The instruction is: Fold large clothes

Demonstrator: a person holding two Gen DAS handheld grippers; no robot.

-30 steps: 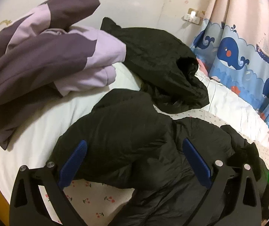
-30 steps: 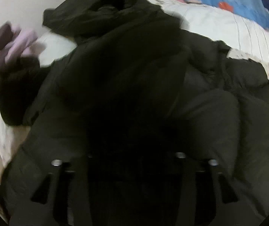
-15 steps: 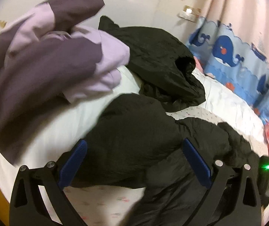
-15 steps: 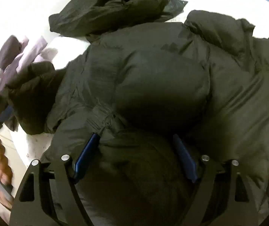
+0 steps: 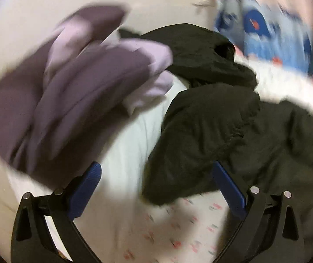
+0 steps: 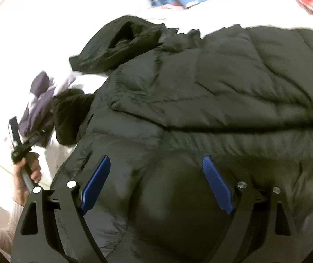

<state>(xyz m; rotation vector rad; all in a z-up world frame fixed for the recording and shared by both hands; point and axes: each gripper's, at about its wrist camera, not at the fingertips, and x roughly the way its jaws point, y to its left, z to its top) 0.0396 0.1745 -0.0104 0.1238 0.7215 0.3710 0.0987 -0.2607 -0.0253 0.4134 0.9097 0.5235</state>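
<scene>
Black puffer jacket [image 6: 200, 114]: one, spread over the bed [image 5: 134, 135], filling the right wrist view from 12 to 6 o'clock.
Black hooded garment [image 5: 200, 54]: one, bunched at 12 o'clock beyond the jacket.
Purple garment [image 5: 68, 92]: one, heaped at 9 o'clock in the left view.
Left tongs [image 5: 156, 188]: released, blue pads wide apart, nothing grasped.
Right tongs [image 6: 156, 182]: jaws opening above the jacket, pads not pressing it.
Hand [image 6: 28, 171]: one, at 8 o'clock, gripping the left handle.

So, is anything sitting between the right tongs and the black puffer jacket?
Nothing visible. The right tongs are opening directly over the black puffer jacket, its padded fabric bulging between the blue pads.
</scene>
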